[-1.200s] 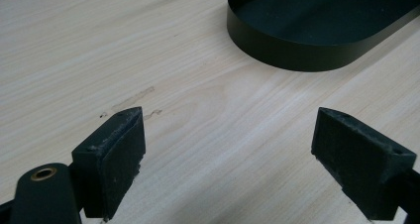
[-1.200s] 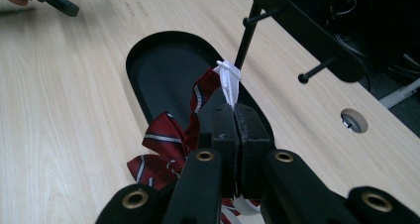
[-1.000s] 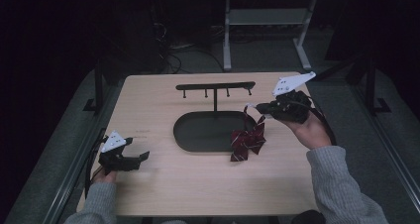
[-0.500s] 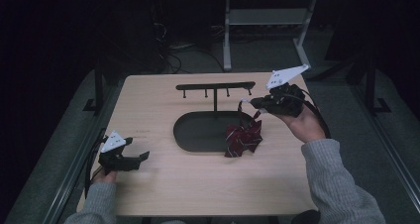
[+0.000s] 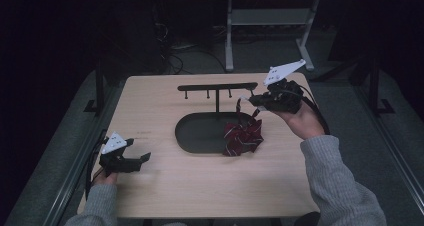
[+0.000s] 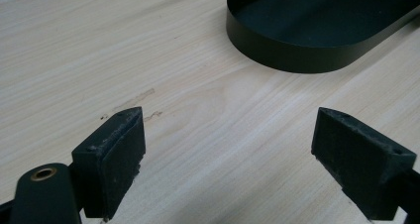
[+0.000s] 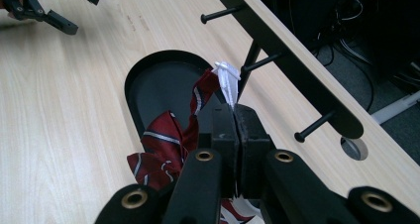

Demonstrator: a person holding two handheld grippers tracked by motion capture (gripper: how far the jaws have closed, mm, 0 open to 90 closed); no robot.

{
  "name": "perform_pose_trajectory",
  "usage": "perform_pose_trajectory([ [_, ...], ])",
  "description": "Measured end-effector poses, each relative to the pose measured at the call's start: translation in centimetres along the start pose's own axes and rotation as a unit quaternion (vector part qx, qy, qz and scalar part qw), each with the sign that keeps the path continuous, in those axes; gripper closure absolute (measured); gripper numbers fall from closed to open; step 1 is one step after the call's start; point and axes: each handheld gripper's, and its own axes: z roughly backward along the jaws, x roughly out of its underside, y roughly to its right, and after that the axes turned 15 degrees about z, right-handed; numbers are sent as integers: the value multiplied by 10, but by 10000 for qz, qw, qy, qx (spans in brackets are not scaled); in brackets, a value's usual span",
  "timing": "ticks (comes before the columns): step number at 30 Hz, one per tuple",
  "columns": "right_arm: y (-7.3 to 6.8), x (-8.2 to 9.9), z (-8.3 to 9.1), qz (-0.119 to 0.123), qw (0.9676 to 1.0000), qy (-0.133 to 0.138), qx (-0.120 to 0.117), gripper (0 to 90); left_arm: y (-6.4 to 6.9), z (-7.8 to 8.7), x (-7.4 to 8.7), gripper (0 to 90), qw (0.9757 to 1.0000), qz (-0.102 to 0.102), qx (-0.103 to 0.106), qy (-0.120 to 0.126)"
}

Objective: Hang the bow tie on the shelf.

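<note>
Landmark: the black oval tray point(image 5: 200, 136) in the middle of the worktop point(image 5: 165, 186); every place below is told from it.
Rack: a black bar with pegs point(image 5: 218, 87) on a post that rises from the tray's far side; in the right gripper view the pegs point(image 7: 277, 58) point towards the person.
Cloth: a dark red striped bow tie point(image 5: 243, 137) heaped on the tray's right end, partly over its rim; one strap runs up from the heap to the right gripper, and a small white tag point(image 7: 226, 78) sticks out at the top of the strap.
Right gripper: the right gripper point(image 5: 255, 101) is held above the tray's right end, just in front of the rack's right tip; its fingers point(image 7: 224, 135) are pressed together, pinching the strap of the bow tie point(image 7: 168, 140).
Left gripper: the left gripper point(image 5: 142, 158) sits low over the worktop, well to the left of the tray and nearer the person; its fingers point(image 6: 116, 154) are spread wide with bare wood between them, and the tray's rim point(image 6: 287, 60) lies ahead of them.
</note>
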Motion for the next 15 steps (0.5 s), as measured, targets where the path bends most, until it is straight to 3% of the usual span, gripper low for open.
perform_pose_trajectory([
  [15, 7, -13, -4, 44, 10000, 18, -27, 877, 1, 1, 0, 130, 10000, 11, 0, 10],
])
